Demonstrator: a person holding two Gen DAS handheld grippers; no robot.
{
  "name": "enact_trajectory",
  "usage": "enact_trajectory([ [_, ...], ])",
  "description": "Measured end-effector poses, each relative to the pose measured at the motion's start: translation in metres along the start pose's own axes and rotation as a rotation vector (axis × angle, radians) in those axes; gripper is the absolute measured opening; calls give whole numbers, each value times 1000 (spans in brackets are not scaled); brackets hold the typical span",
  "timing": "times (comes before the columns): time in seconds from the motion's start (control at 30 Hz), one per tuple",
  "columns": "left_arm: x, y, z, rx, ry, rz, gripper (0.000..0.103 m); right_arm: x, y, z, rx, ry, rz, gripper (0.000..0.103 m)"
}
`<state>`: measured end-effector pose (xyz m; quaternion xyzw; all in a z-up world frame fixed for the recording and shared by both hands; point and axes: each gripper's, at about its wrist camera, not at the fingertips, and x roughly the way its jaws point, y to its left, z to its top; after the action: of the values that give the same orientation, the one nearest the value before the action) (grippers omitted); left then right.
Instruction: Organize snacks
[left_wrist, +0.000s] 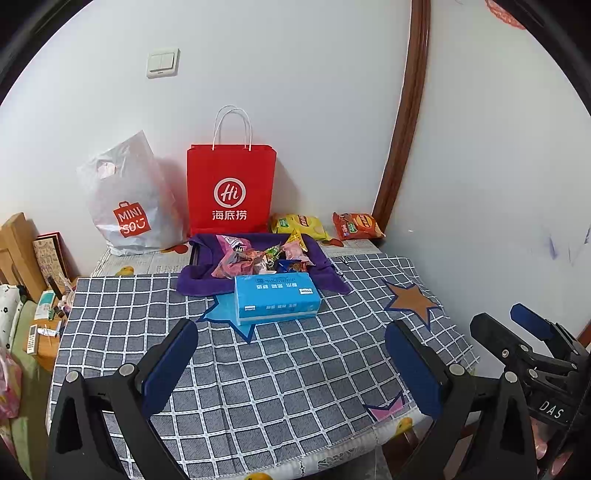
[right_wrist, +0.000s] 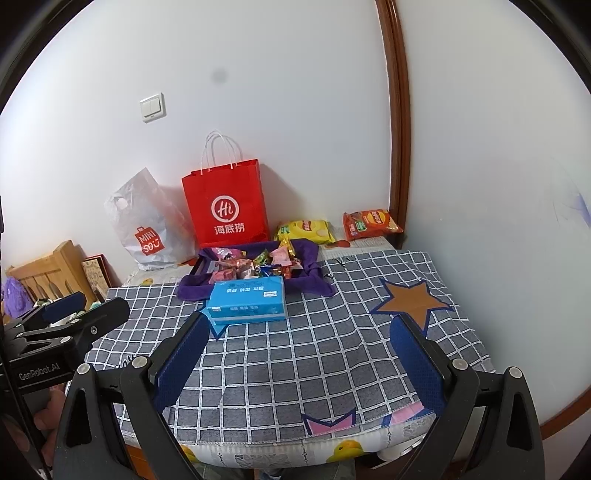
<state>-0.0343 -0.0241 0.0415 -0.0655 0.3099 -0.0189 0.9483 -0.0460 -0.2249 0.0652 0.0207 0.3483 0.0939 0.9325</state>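
A pile of small wrapped snacks (left_wrist: 258, 256) lies in a tray lined with a purple cloth (left_wrist: 201, 282) at the back of the table; the pile also shows in the right wrist view (right_wrist: 258, 266). A yellow chip bag (left_wrist: 299, 225) (right_wrist: 304, 230) and an orange chip bag (left_wrist: 356, 225) (right_wrist: 369, 223) lie by the wall. A red paper bag (left_wrist: 231, 188) (right_wrist: 227, 206) stands behind the tray. My left gripper (left_wrist: 291, 358) is open and empty above the table's near half. My right gripper (right_wrist: 301, 354) is open and empty, beside it on the right.
A blue tissue pack (left_wrist: 275, 299) (right_wrist: 247, 301) lies in front of the tray. A white Miniso plastic bag (left_wrist: 129, 206) (right_wrist: 151, 229) leans on the wall. A checked cloth (left_wrist: 280, 369) covers the table. Clutter and a wooden rack (right_wrist: 48, 269) sit to the left.
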Motion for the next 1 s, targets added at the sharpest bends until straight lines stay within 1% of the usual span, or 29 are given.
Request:
enact_trajectory([
  [1.0,1,0,0,-5,5,0,102,2,3,1,-12,-3,6,97],
])
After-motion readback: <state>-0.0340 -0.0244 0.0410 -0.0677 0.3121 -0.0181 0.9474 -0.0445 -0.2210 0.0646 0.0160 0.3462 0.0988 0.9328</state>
